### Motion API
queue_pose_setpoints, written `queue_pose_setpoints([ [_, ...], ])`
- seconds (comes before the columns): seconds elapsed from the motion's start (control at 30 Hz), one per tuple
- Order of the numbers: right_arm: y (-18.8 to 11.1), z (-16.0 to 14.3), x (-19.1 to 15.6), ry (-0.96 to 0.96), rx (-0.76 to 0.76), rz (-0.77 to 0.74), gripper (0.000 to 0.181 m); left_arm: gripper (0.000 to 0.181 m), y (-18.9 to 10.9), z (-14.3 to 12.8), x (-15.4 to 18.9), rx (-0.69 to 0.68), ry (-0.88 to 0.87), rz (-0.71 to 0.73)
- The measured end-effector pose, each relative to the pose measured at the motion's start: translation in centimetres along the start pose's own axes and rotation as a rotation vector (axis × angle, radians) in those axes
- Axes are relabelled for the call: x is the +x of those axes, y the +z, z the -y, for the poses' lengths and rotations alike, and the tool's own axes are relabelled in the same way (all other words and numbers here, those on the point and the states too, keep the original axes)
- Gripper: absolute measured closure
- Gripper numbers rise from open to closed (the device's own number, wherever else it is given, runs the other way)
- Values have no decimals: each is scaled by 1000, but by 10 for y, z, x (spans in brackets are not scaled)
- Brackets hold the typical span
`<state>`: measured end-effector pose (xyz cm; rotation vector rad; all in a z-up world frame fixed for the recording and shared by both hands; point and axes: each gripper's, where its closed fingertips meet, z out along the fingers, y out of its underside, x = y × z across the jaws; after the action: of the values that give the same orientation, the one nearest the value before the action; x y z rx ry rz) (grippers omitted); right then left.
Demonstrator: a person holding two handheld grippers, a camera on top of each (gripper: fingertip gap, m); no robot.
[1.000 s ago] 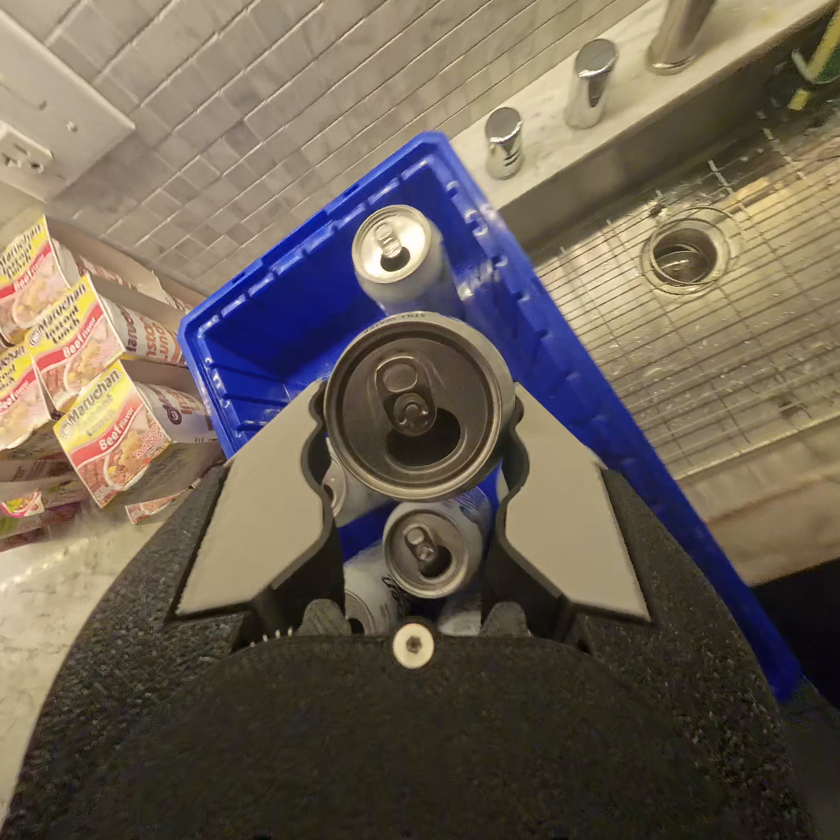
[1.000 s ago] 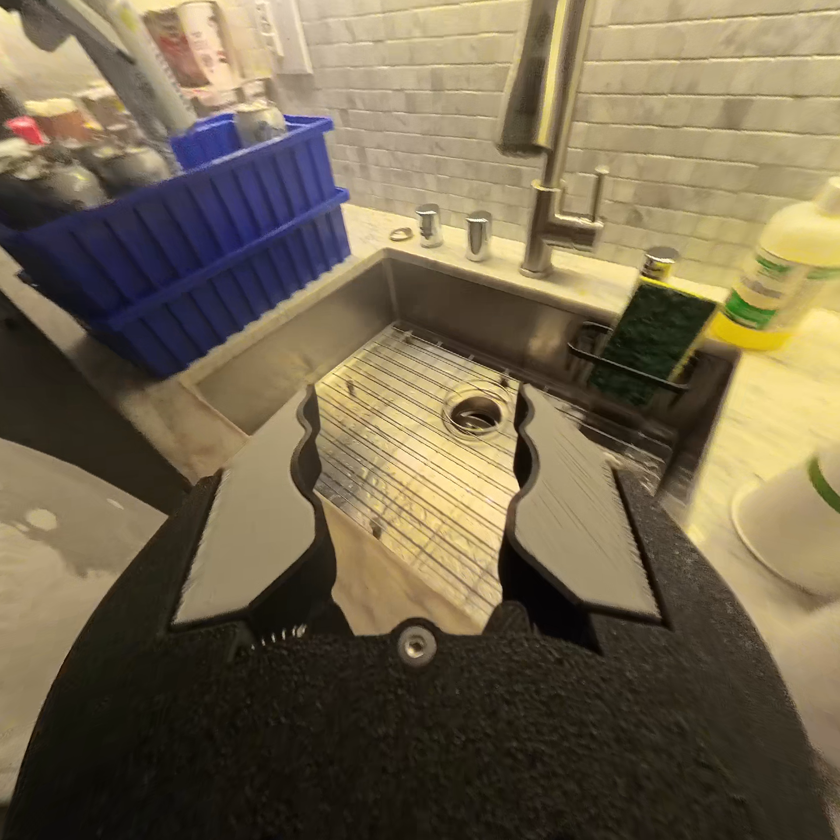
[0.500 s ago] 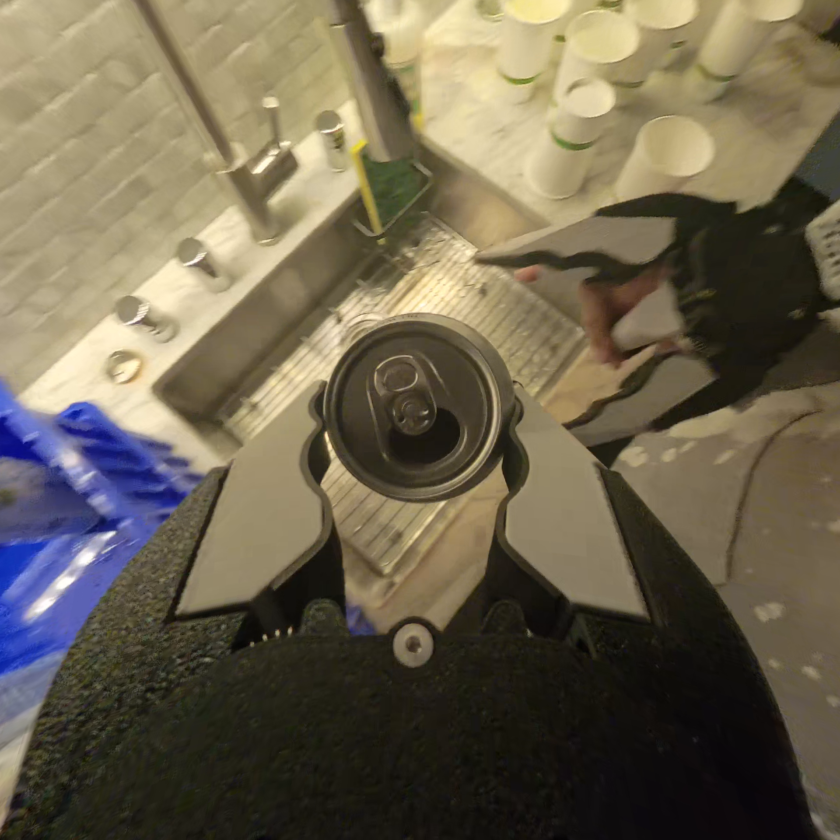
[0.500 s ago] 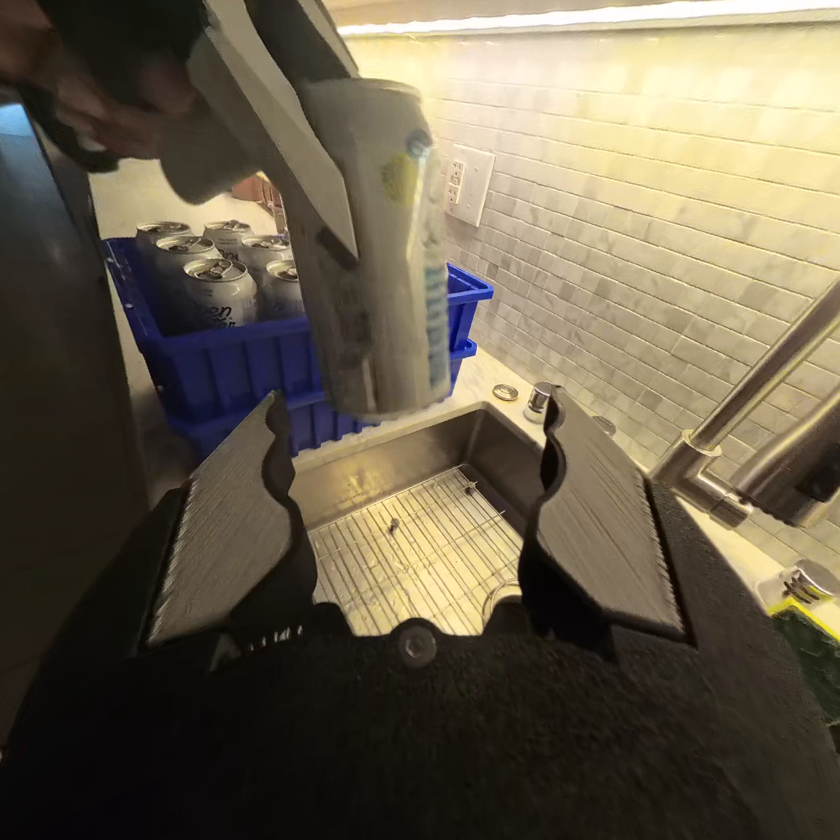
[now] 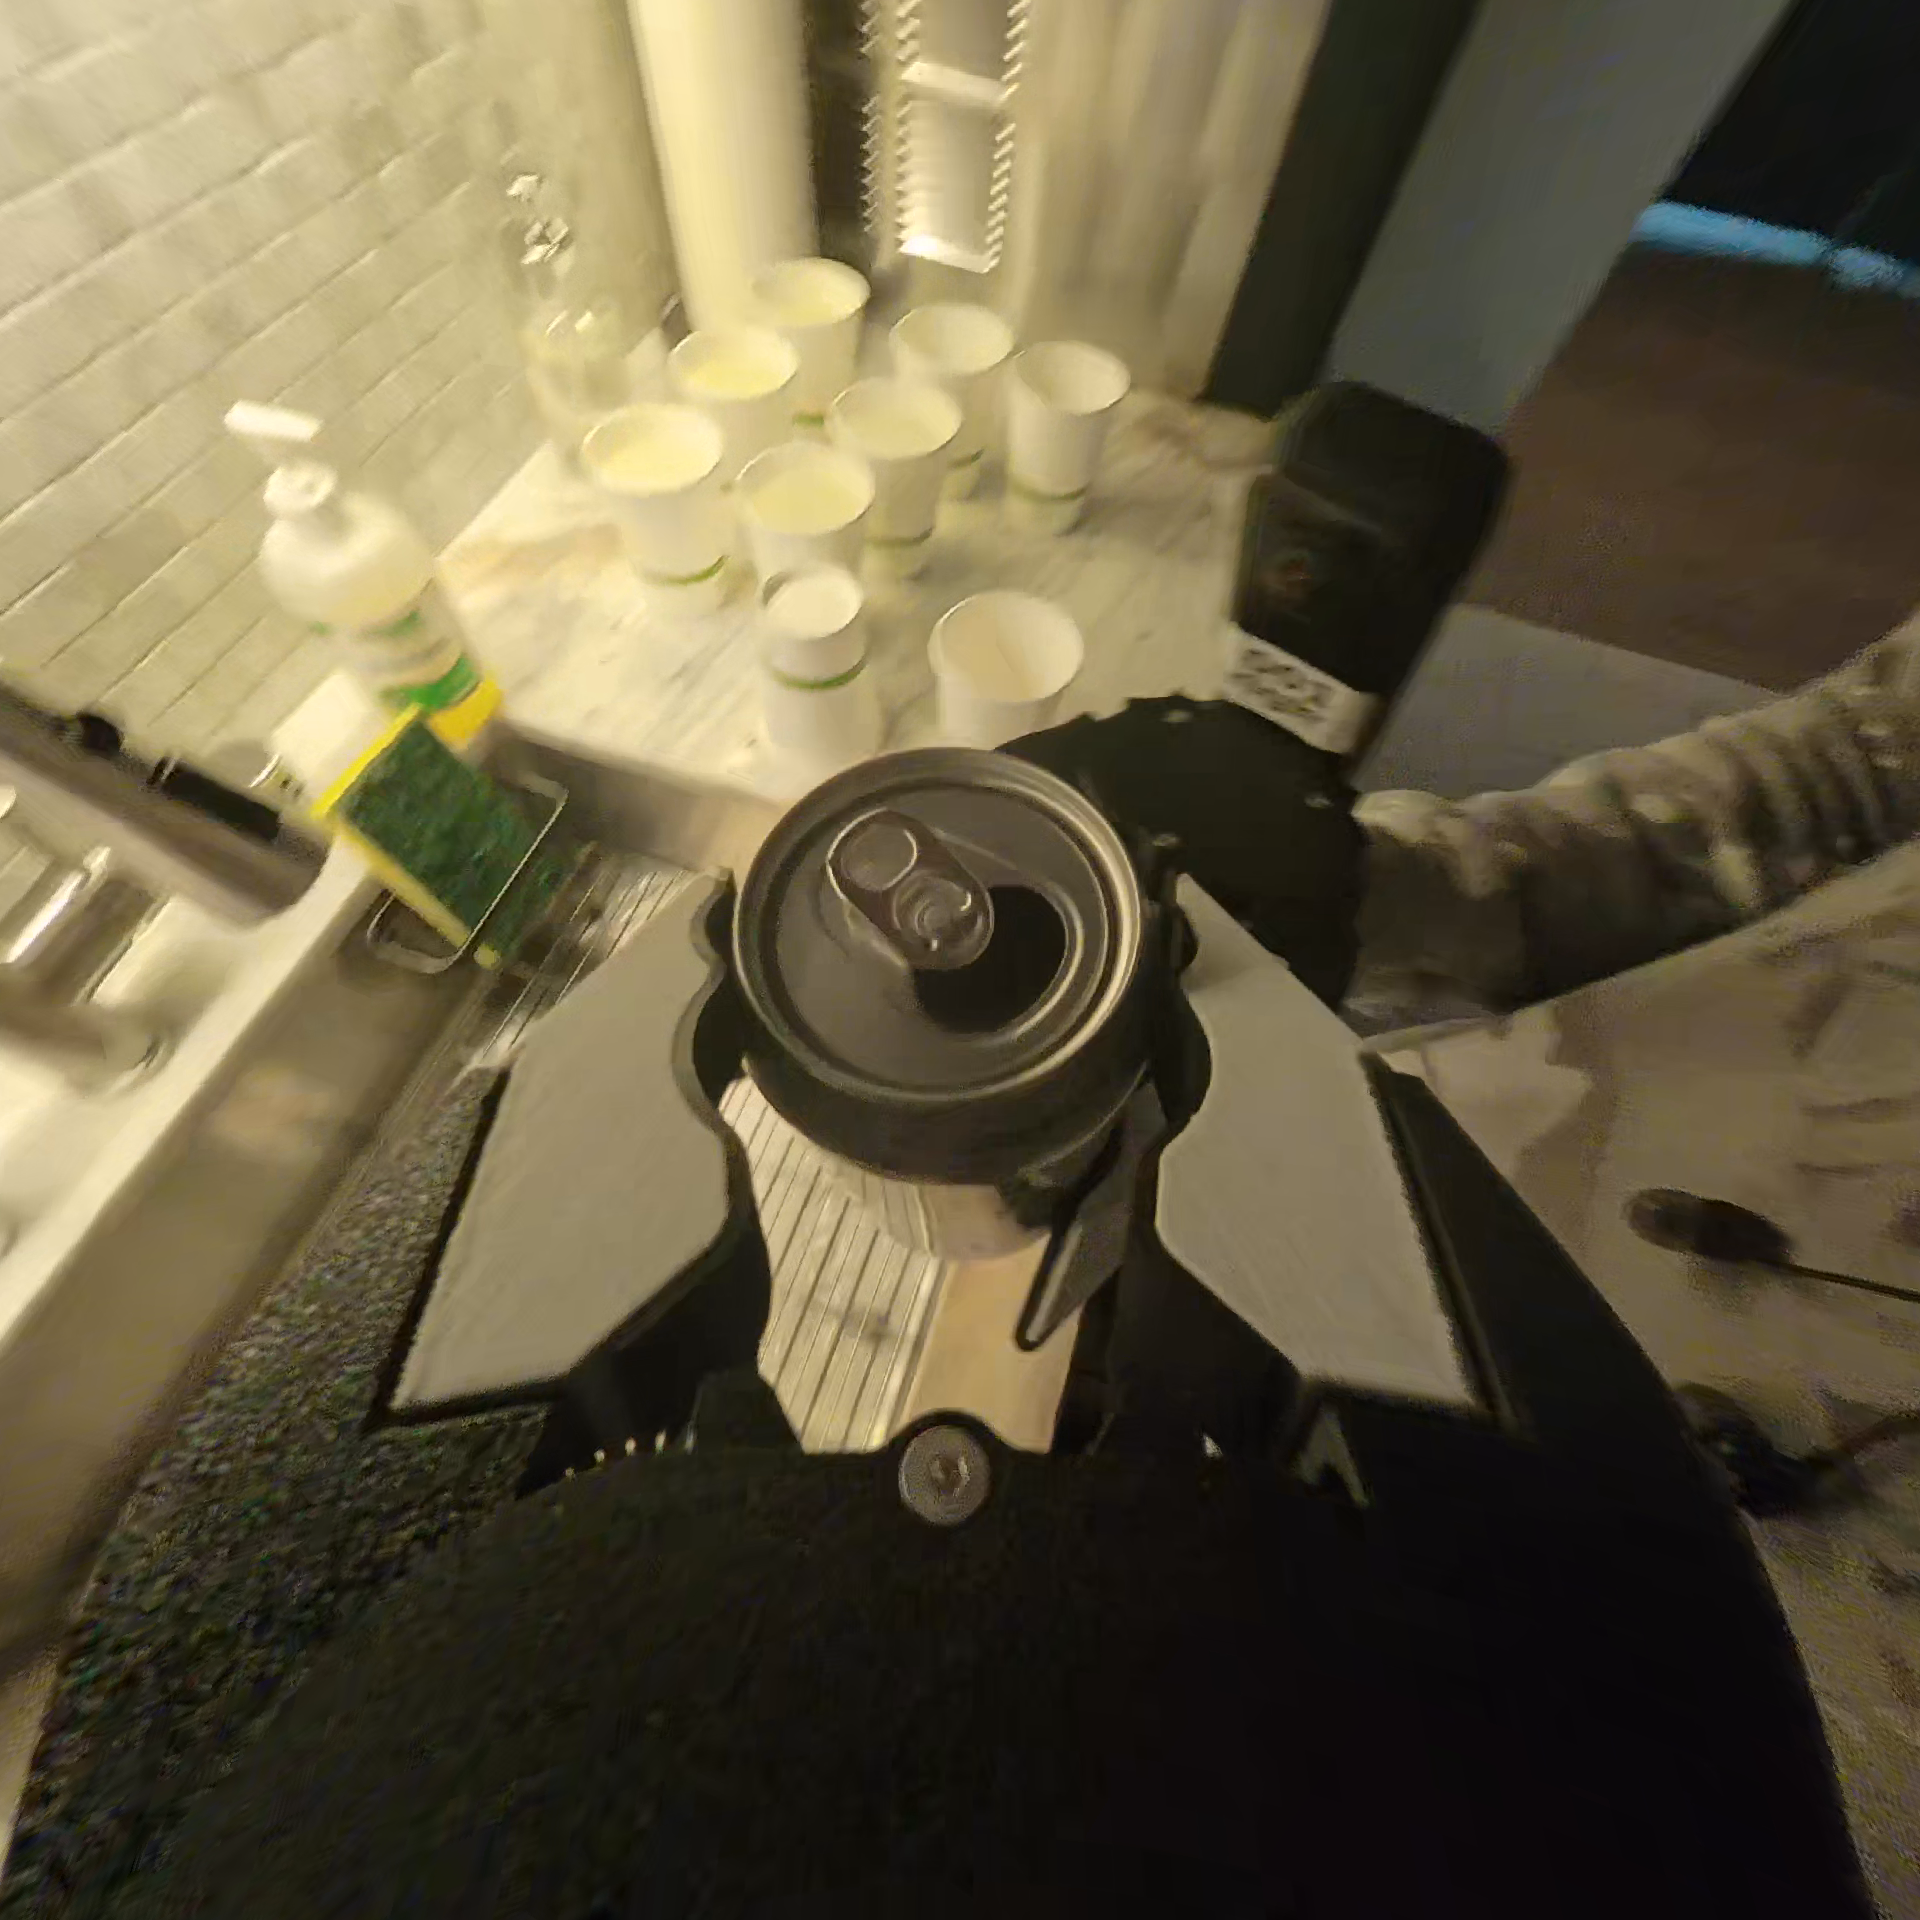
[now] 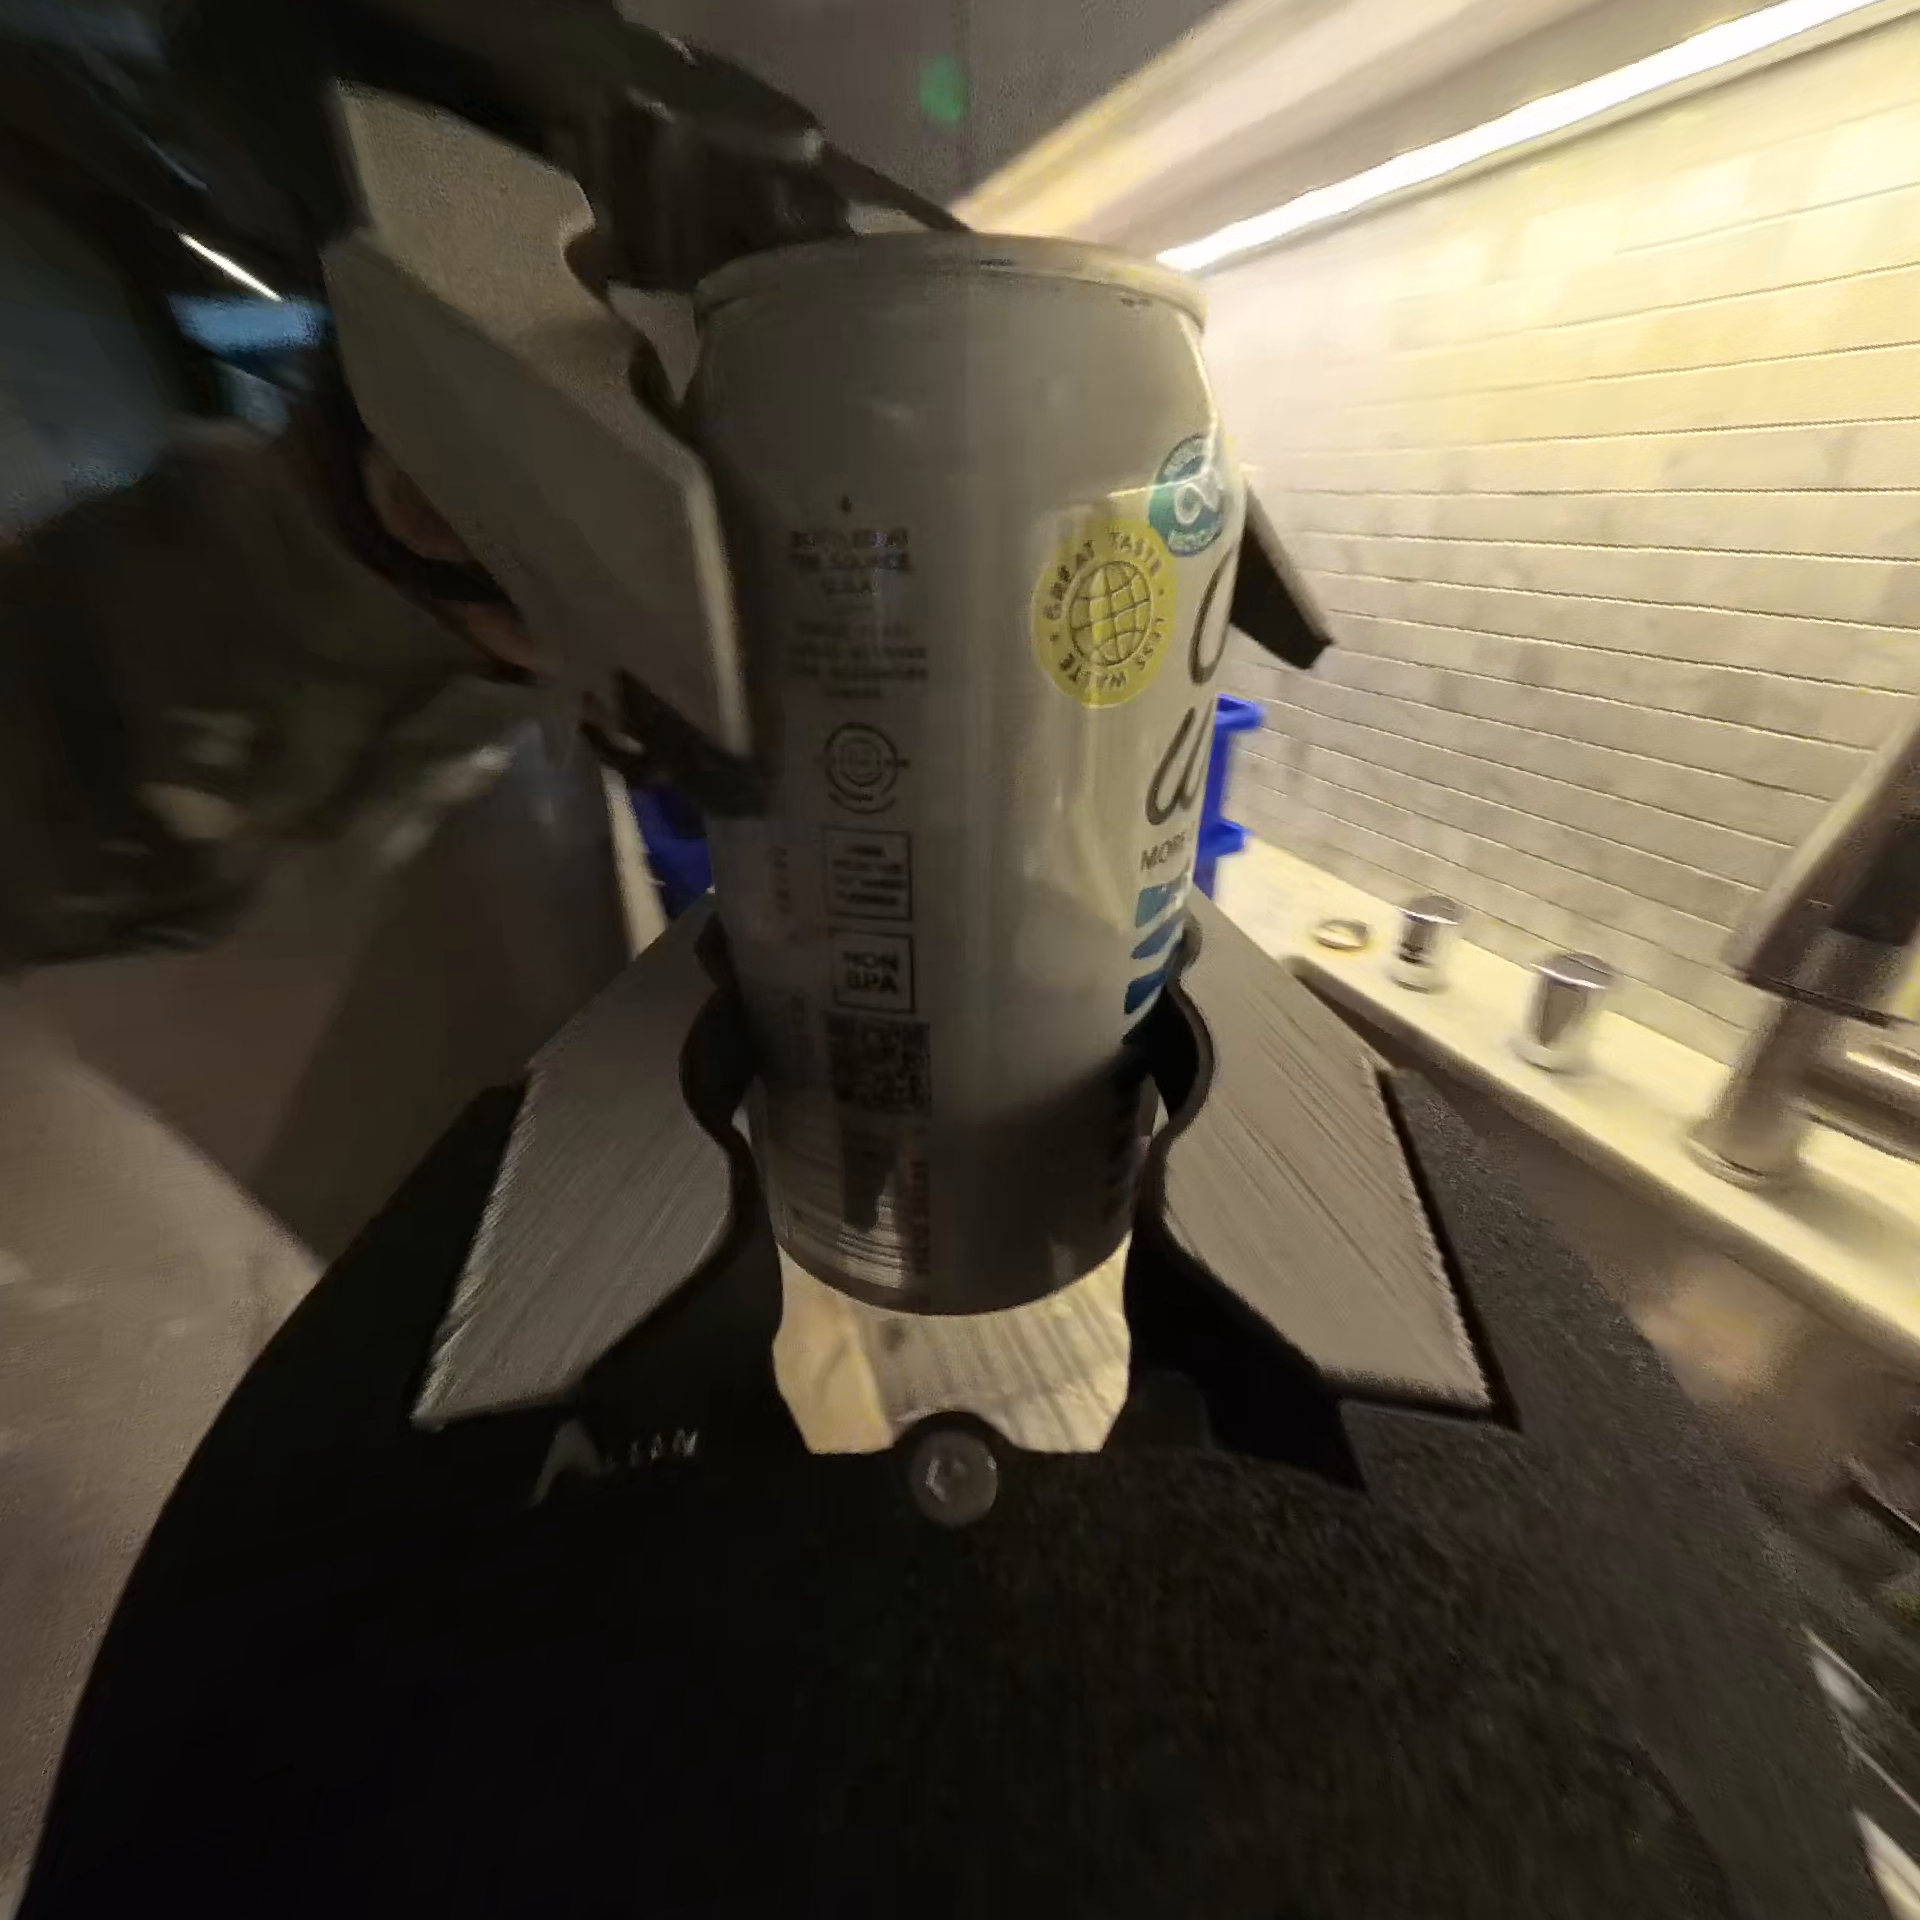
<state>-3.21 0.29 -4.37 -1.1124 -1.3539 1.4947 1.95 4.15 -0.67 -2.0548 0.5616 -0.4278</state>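
A silver drink can [image 5: 935, 935] with an open tab top is held upright above the sink. My left gripper [image 5: 945, 904] is shut on its upper part. In the right wrist view the can [image 6: 935, 623] stands between my right gripper's [image 6: 951, 935] fingers, which close on its lower part, just above the base. The left gripper's fingers [image 6: 540, 468] grip the can near the top from the left in that view. In the left wrist view one right finger [image 5: 1091, 1236] shows under the can.
Several white paper cups [image 5: 810, 499] stand on the counter beyond the sink, by a soap bottle [image 5: 353, 582] and a green sponge [image 5: 447, 842] in a holder. The sink grid [image 5: 831, 1247] lies below. A faucet [image 6: 1818, 987] and a blue bin [image 6: 1226, 790] are near the tiled wall. Tip to tip, the grippers are about 7 cm apart. The faucet [image 6: 1818, 987] is about equally far from each gripper, around 20 cm. Seen from the left wrist view [image 5: 299, 864] as well.
My left gripper carried the can from the blue bin to over the sink. My right gripper moved up to the can, and its fingers narrowed around the lower part.
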Motion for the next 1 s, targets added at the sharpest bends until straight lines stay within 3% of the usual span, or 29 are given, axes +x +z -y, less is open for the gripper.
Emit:
queue_pose_setpoints([
  [0.1, -17, 23, -19, 77, 61, 204, 104, 99, -1, 20, 26, 84, 45, -152],
  [0.23, -36, 41, -46, 101, 31, 469, 104, 95, -5, 38, 54, 198, 93, -307],
  [0.53, -59, 61, -74, 152, 32, 787, 105, 96, -15, 63, 81, 408, 114, -399],
  [0.67, -53, 66, -69, 142, 79, 730, 104, 99, -18, 67, 75, 457, 39, -350],
  [0.77, -48, 57, -60, 83, 27, 637, 104, 97, -14, 55, 64, 404, 47, -246],
  [1.0, -44, 43, -62, 92, -58, 612, 101, 105, -14, 45, 63, 416, 72, -192],
])
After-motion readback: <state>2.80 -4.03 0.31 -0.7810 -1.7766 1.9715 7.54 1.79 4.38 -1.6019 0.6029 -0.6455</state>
